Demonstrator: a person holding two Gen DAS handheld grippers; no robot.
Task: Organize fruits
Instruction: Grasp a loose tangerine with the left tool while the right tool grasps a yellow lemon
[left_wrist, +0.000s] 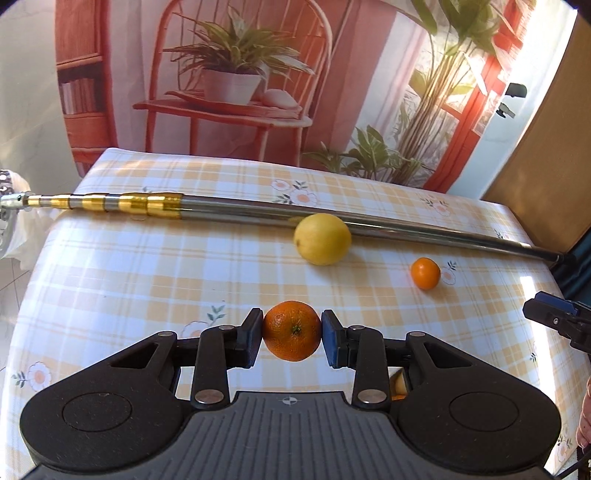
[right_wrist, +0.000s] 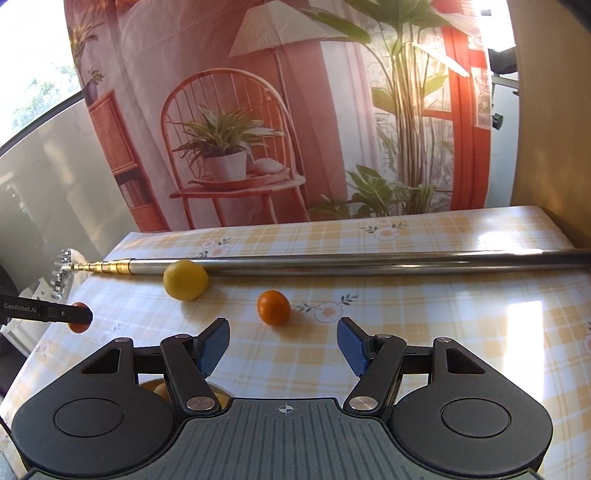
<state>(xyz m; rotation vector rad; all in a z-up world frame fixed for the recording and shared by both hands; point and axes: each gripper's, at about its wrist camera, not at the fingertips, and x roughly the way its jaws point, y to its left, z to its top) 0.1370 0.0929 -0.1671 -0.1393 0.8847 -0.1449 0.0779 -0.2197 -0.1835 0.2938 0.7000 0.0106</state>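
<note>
While the left tongs (left_wrist: 291, 338) squeeze a big orange (left_wrist: 291, 336) between their two pads, the orange hangs just above the desk (left_wrist: 147, 266), near its front edge. So the step in hand looks like carrying this fruit to where it belongs. Something yellow-orange peeks out under both tongs, close to the person; it may be a bowl of fruit, but too little shows to be sure. If so, the left tongs need to swing back over it, go low, and let go softly so the orange does not roll.

Right tongs (right_wrist: 283, 345) are spread wide and hold nothing. They point at a small orange (right_wrist: 273, 307) lying on the desk just ahead. A lemon (right_wrist: 185, 280) rests farther back, touching a long metal pole (right_wrist: 369, 263). Next, the right tongs could slide forward around the small orange and close gently
</note>
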